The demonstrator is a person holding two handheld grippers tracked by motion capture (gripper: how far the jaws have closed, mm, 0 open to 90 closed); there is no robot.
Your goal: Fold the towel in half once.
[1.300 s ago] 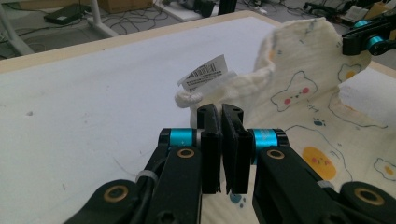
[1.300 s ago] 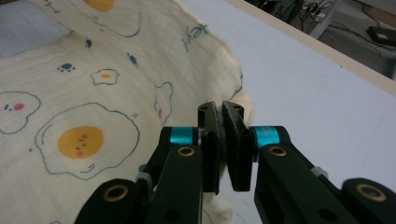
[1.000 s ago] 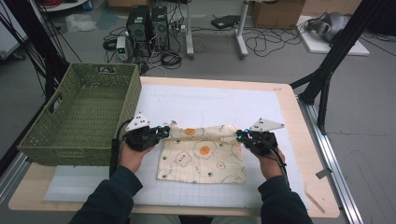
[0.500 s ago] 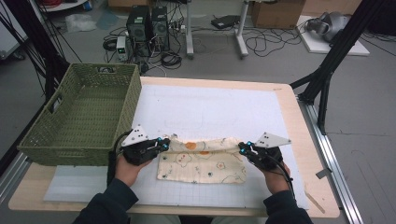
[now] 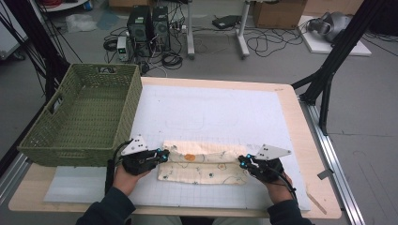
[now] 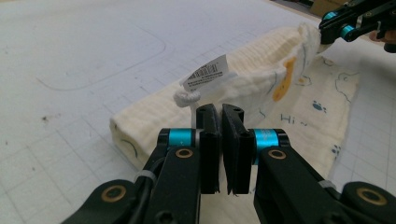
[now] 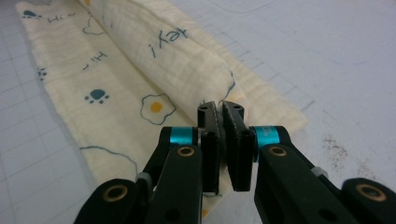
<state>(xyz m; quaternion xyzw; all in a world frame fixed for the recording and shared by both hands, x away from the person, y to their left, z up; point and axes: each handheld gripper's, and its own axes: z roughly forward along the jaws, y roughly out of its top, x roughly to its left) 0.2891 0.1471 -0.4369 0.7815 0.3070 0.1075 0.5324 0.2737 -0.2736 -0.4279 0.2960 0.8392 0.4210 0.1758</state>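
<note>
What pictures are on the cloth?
The cream cloth has fried eggs, blue paw prints and the words "Hi" and "hey". It shows best in the right gripper view.

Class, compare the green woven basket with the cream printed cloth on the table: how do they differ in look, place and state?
The green woven basket is stiff, deep and plain; the cream printed cloth is soft, lies low and folded, and carries small drawings. The basket stands untouched at the table's left edge; the cloth is pinched at each end by the left gripper and the right gripper. Both rest on the table.
</note>
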